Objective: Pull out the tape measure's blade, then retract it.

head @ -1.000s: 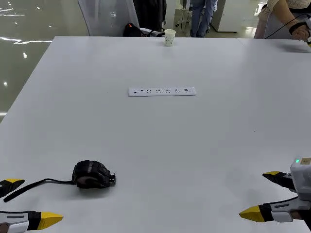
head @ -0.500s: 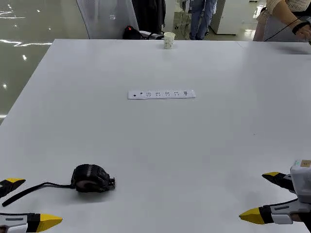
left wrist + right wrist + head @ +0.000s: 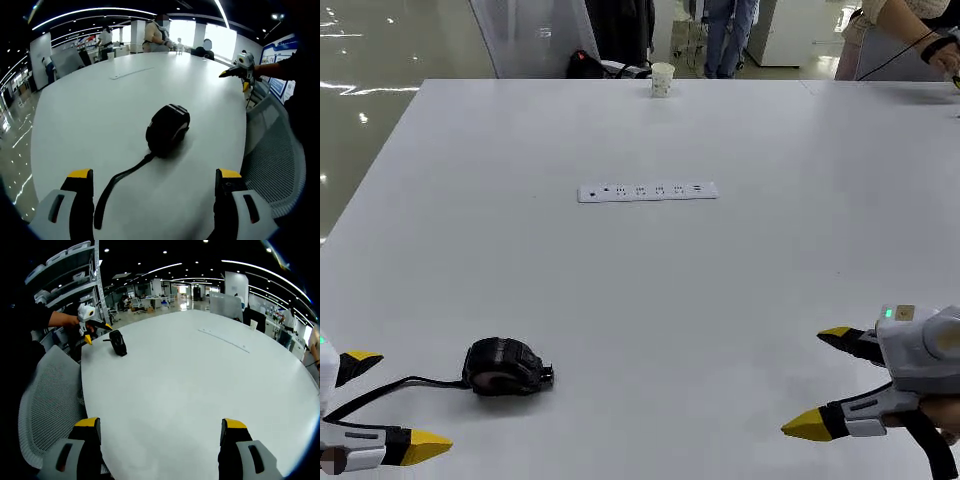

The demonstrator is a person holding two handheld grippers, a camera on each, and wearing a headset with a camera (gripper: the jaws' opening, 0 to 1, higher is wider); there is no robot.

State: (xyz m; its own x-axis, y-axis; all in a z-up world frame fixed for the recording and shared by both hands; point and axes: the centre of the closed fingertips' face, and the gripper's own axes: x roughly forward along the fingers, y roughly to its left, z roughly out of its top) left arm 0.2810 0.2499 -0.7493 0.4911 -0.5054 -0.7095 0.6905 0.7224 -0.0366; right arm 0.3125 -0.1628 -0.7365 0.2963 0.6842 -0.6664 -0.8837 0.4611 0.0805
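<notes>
Your right gripper (image 3: pixel 817 380) has come in from the lower right edge of the head view towards the middle of the table (image 3: pixel 720 280), and its jaws are spread wide with nothing between them. Your left gripper (image 3: pixel 398 400) sits in the lower left corner much as it did a moment ago, its jaws also spread and empty. The tape measure (image 3: pixel 505 366) has not moved: it lies on the table in the lower left of the head view, just beside the left gripper and well apart from the right one. Its black strap (image 3: pixel 390 388) trails off to the left, between the left jaws. In the left gripper view the case sits dead ahead of the open jaws. The blade looks fully wound in, so neither step has begun. This reads as the approach, with the left gripper placed to steady the case and the right one on its way to the blade's hook. The power strip (image 3: pixel 647 192) and paper cup (image 3: pixel 662 78) sit far up the frame, out of your way
</notes>
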